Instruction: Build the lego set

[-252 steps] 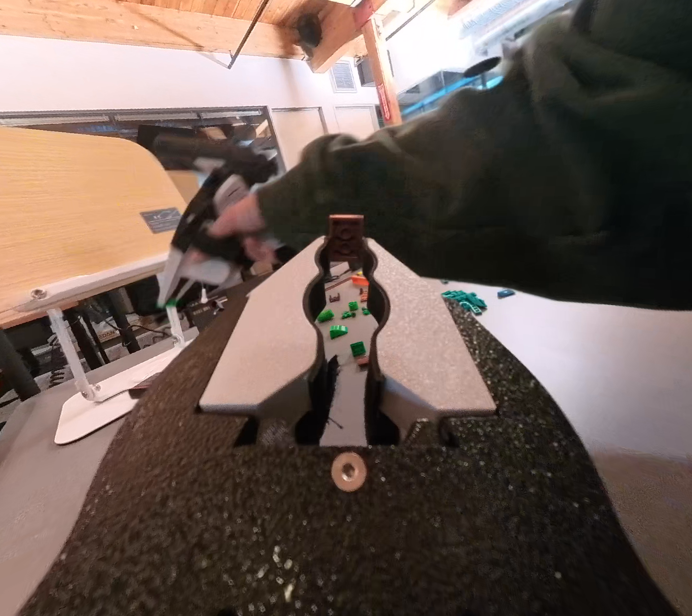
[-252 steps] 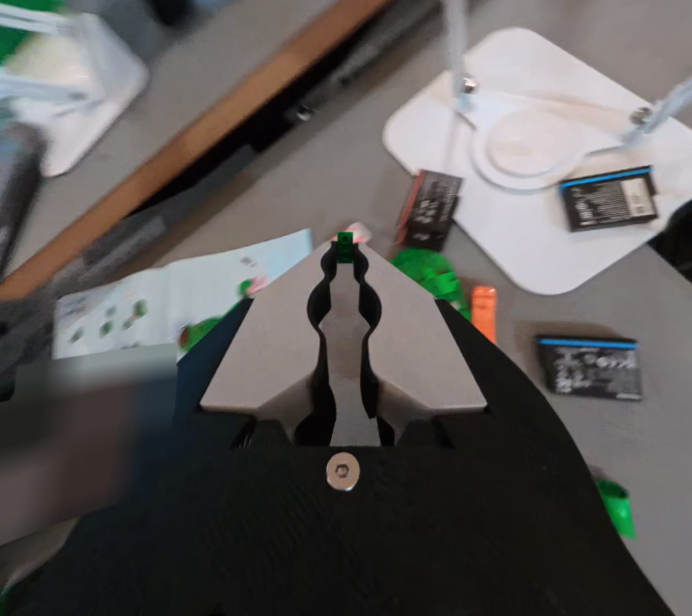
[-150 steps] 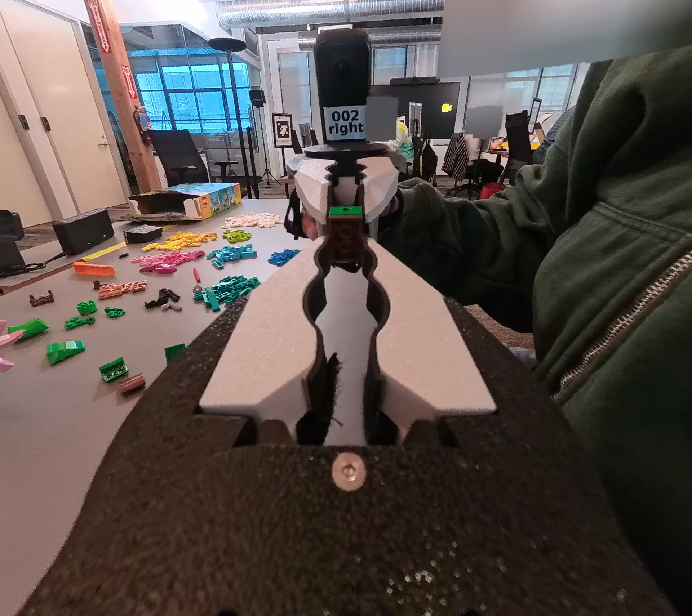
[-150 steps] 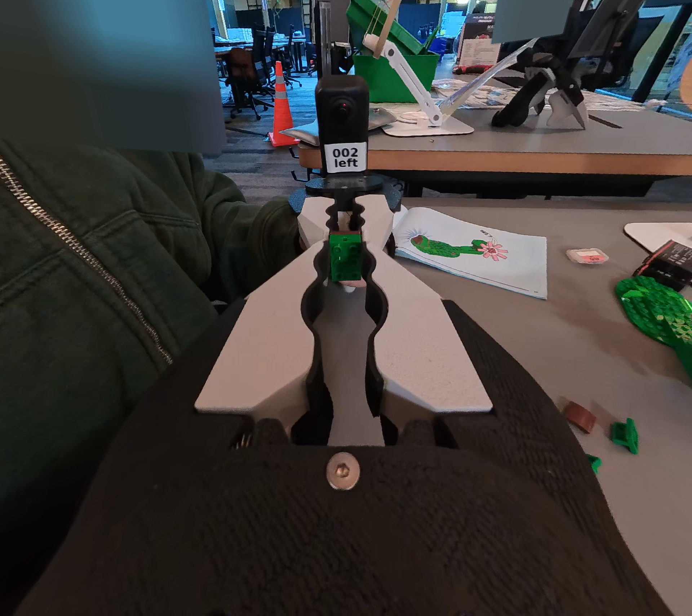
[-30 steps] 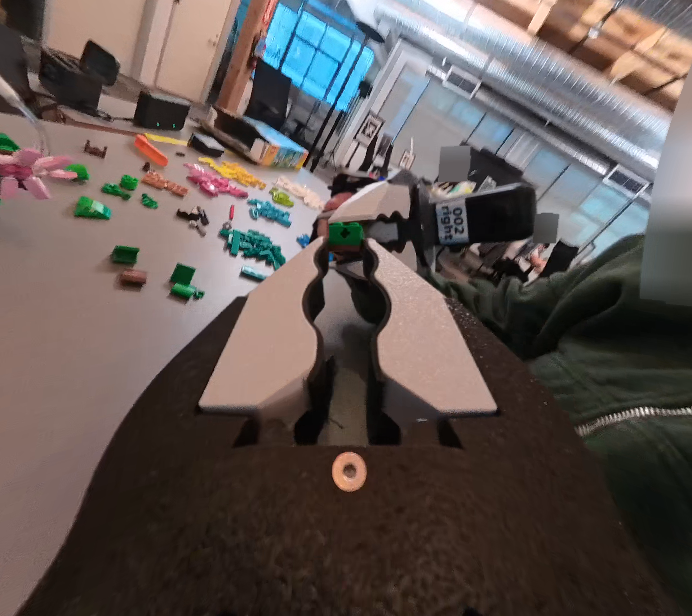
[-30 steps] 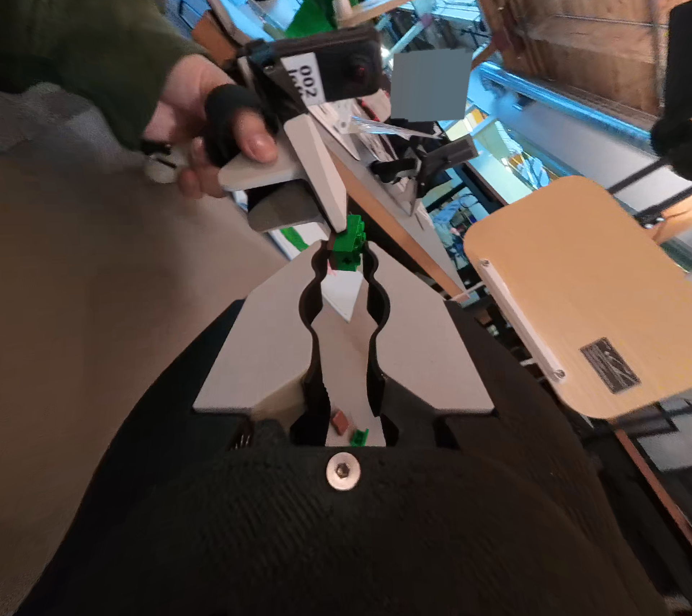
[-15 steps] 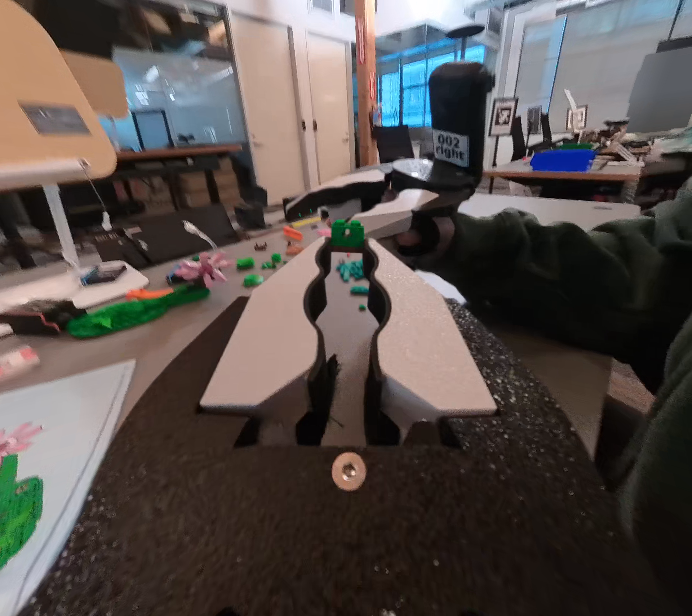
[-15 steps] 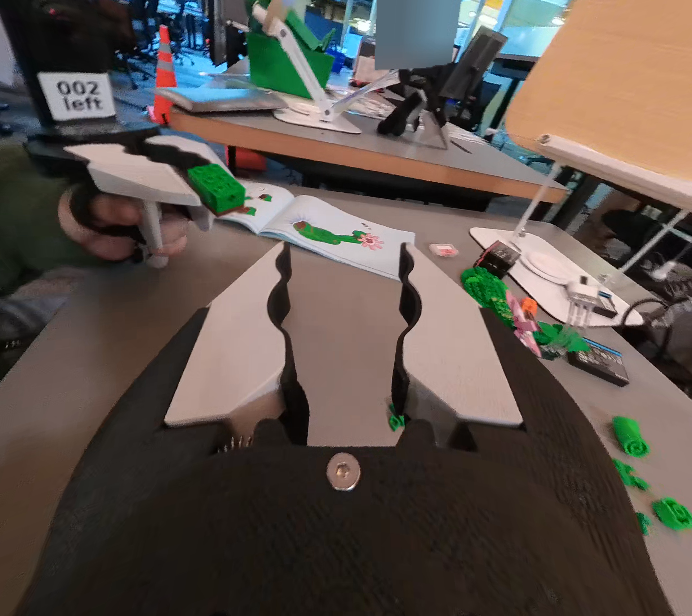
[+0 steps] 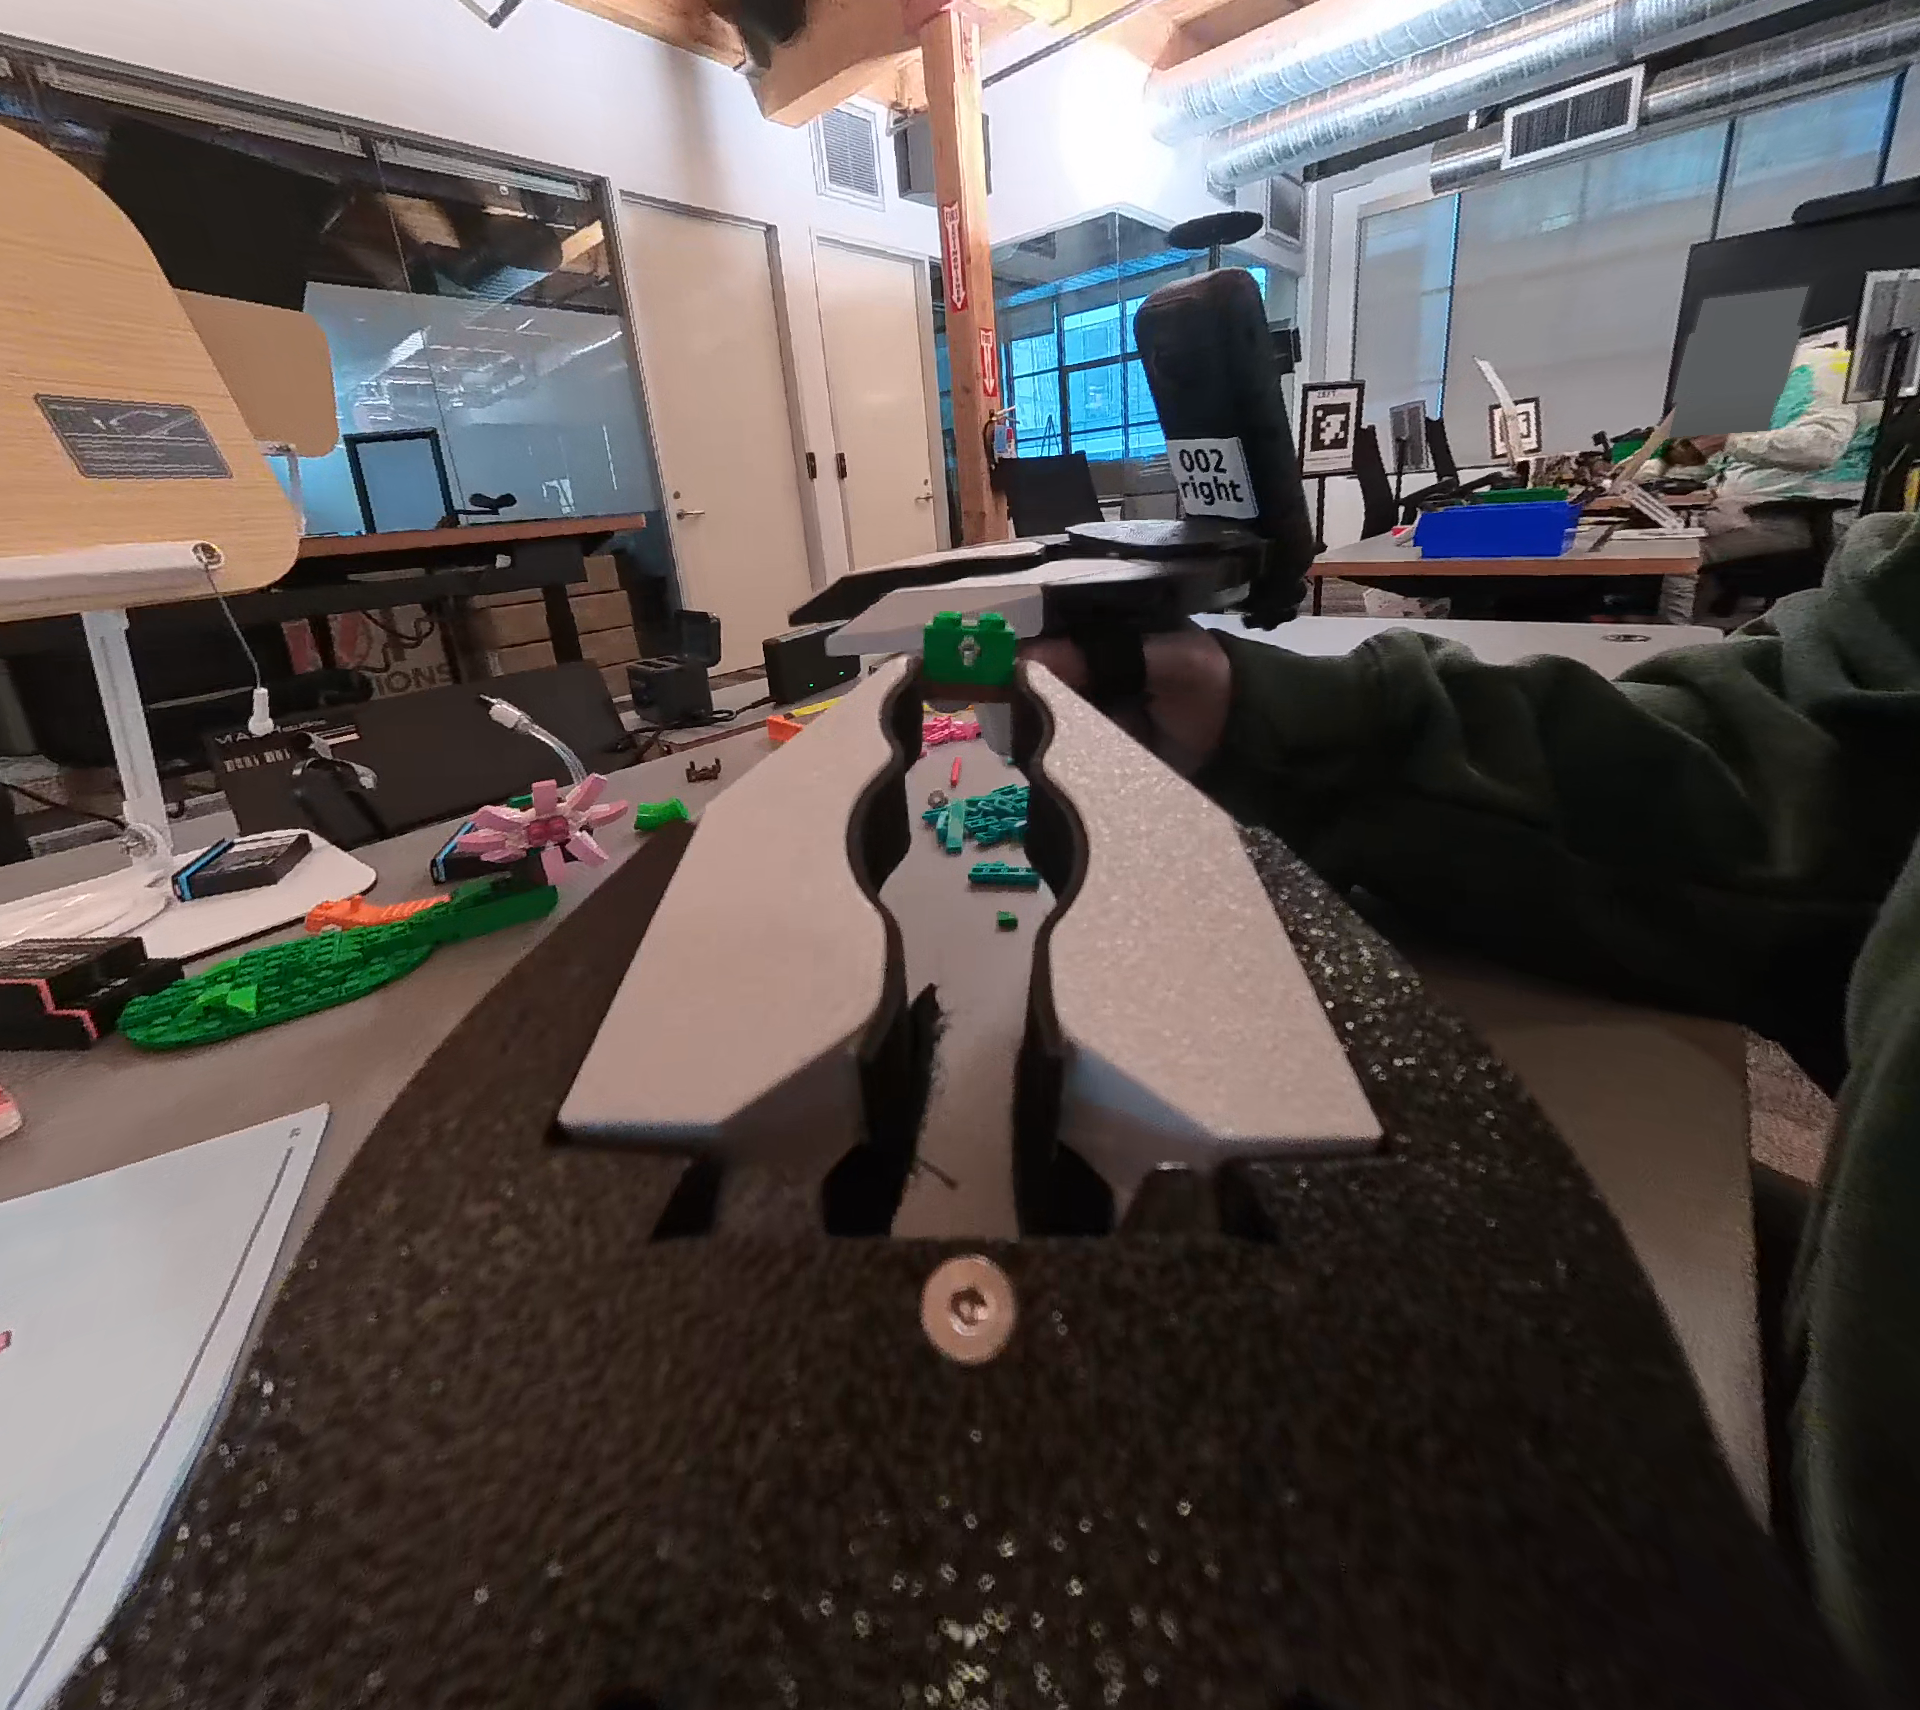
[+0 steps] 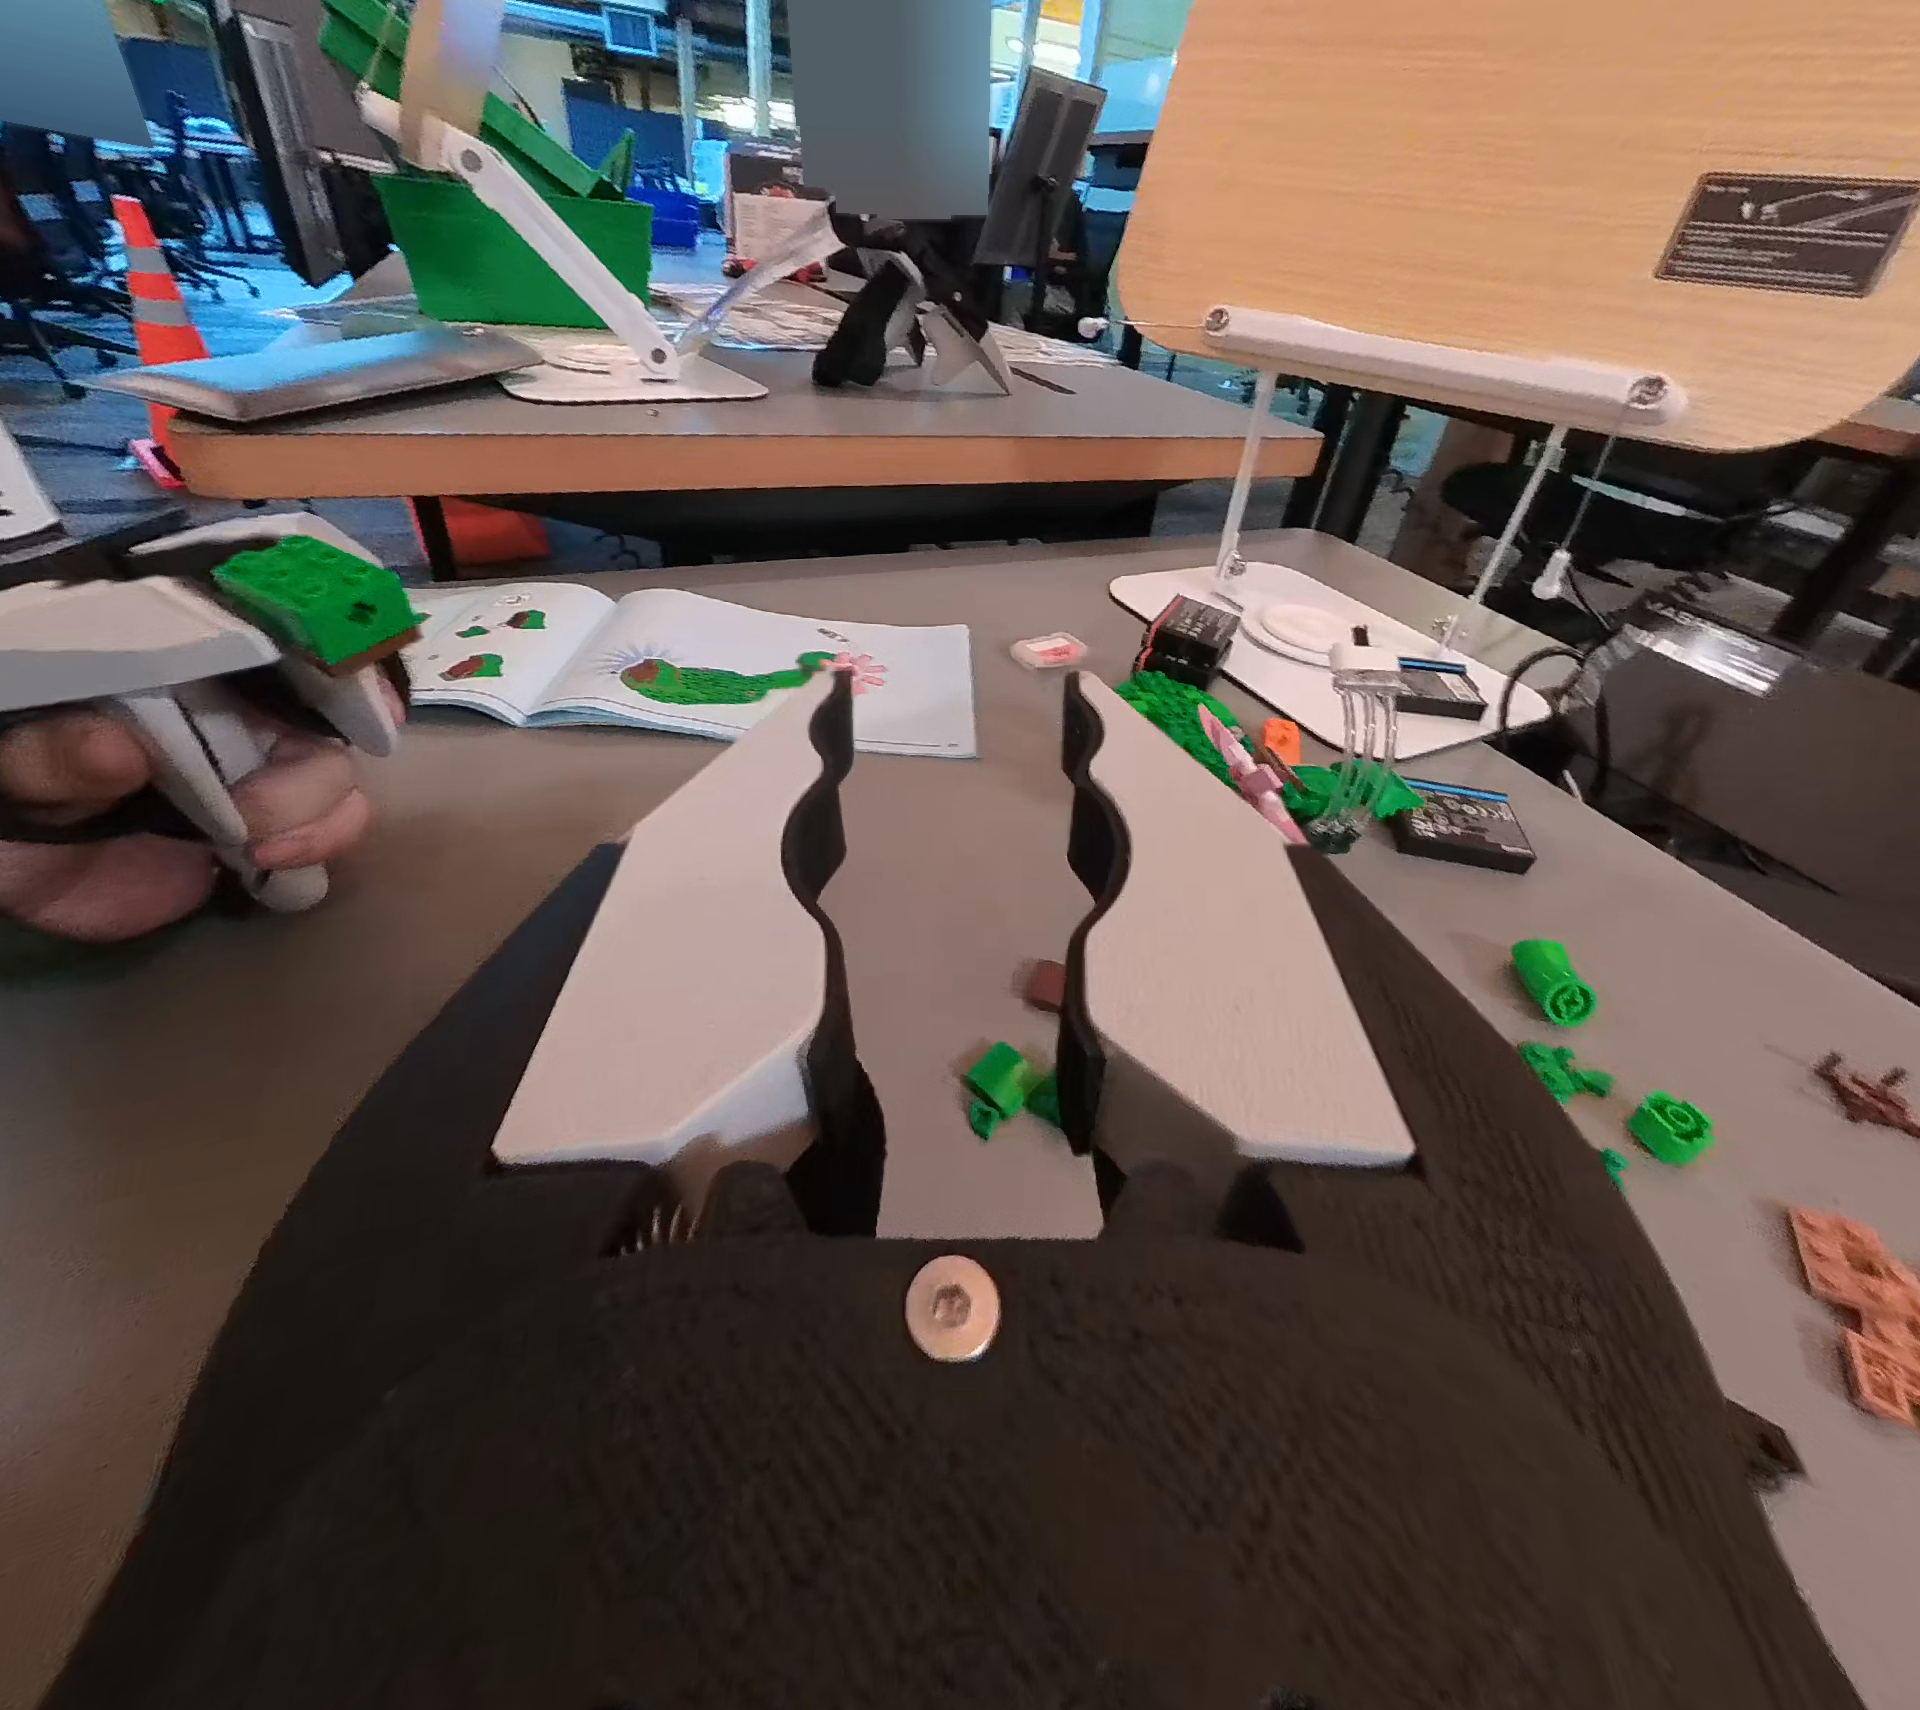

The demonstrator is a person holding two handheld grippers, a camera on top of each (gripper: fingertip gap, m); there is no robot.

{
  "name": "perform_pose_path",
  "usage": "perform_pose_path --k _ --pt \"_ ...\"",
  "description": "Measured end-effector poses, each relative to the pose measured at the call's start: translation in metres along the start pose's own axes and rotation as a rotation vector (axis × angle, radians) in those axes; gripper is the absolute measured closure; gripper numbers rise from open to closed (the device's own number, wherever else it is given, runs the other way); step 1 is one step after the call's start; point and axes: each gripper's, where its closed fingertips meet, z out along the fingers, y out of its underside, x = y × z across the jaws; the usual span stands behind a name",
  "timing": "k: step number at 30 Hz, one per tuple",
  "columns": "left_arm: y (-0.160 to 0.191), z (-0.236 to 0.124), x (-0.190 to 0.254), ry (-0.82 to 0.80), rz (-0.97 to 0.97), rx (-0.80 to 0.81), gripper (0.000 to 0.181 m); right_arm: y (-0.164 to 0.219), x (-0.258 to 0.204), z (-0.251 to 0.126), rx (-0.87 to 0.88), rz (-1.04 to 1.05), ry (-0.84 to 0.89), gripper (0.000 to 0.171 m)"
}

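My left gripper (image 9: 968,686) is shut on a small green brick (image 9: 968,648) that sits on a brown plate, held above the grey table. In the right wrist view the same brick (image 10: 312,592) shows at the far left, between the left gripper's fingers. My right gripper (image 10: 958,704) is open and empty, level over the table; in the left wrist view its fingers (image 9: 935,600) lie just behind the brick. A green leaf-shaped build (image 9: 270,974) with a pink flower (image 9: 545,829) lies at the left.
An open instruction booklet (image 10: 707,663) lies ahead of the right gripper. Loose green pieces (image 10: 997,1078) and a brown piece (image 10: 1042,983) lie under it, copper plates (image 10: 1860,1286) at the right. Teal pieces (image 9: 982,813) lie mid-table. A wooden board stand (image 10: 1507,102) has a white base (image 10: 1288,621). The brown piece (image 10: 1042,983) lies around 12 cm away from my right fingertips.
A second ago both grippers met on the green brick. The right gripper has opened and drawn back to the right. The left gripper keeps the green brick on the brown plate.
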Motion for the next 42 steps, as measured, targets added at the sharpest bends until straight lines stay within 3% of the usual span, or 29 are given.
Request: perform_pose_path --k 16,22,32,42 --pt "0.001 0.001 -0.003 -0.031 0.033 -0.009 0.168 -0.006 0.017 -0.01 -0.027 -0.048 0.06 0.134" --pt "0.0 0.0 -0.005 -0.049 0.032 -0.001 0.168 -0.005 0.018 -0.021 -0.056 -0.065 -0.035 0.137" --pt "0.003 0.0 -0.008 -0.066 0.025 -0.016 0.167 0.068 0.027 -0.02 -0.461 0.038 -0.025 0.145" --pt "0.005 0.002 -0.006 -0.057 0.026 -0.029 0.168 0.108 0.033 -0.013 -0.617 0.159 0.12 0.158"
